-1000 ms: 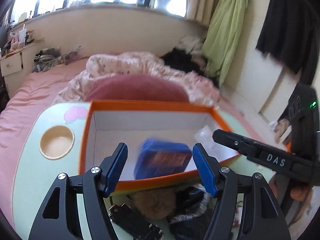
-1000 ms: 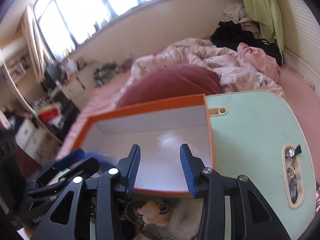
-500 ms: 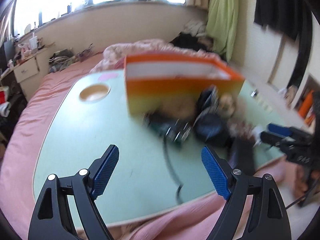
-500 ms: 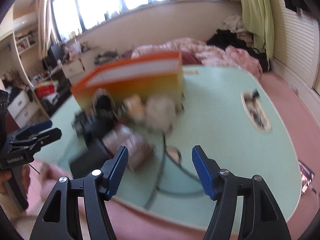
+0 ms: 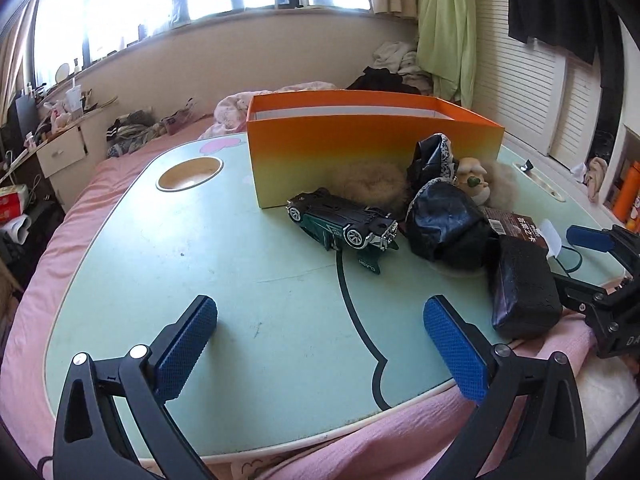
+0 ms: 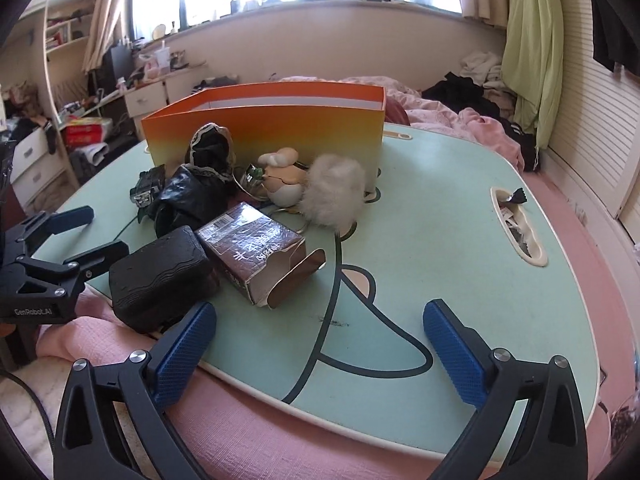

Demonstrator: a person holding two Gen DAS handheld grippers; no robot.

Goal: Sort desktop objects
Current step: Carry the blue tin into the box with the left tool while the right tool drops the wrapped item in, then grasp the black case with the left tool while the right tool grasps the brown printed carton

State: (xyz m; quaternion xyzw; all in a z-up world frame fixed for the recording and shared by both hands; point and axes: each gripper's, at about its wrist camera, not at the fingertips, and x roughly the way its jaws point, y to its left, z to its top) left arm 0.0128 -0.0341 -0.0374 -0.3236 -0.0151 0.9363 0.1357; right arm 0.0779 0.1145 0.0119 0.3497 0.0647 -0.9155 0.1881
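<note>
An orange box (image 5: pixel 372 148) (image 6: pixel 280 128) stands at the back of the mint-green table (image 5: pixel 200 260) (image 6: pixel 440 220). In front of it lie an overturned toy car (image 5: pixel 344 228) (image 6: pixel 148 188), a black lace-trimmed bag (image 5: pixel 444 224) (image 6: pixel 196 192), a plush toy (image 5: pixel 472 176) (image 6: pixel 284 180), a fluffy pompom (image 6: pixel 336 192), a brown carton (image 6: pixel 252 248) (image 5: pixel 516 228) and a black case (image 5: pixel 524 292) (image 6: pixel 160 276). My left gripper (image 5: pixel 320 344) (image 6: pixel 86 236) hovers over the near edge, its jaws opening with nothing between them. My right gripper (image 6: pixel 320 344) (image 5: pixel 580 264) is likewise opening and holds nothing.
A round cup recess (image 5: pixel 189 174) sits at the table's left and a slot with small items (image 6: pixel 518 228) at its right. Pink bedding (image 6: pixel 240 420) surrounds the table. Drawers and clutter (image 6: pixel 36 152) stand to the left, hanging clothes (image 5: pixel 444 24) on the right.
Both grippers have drawn back and down from above the orange box to the table's near edge. Their jaws stand wider. The blue box seen between the left fingers is out of sight.
</note>
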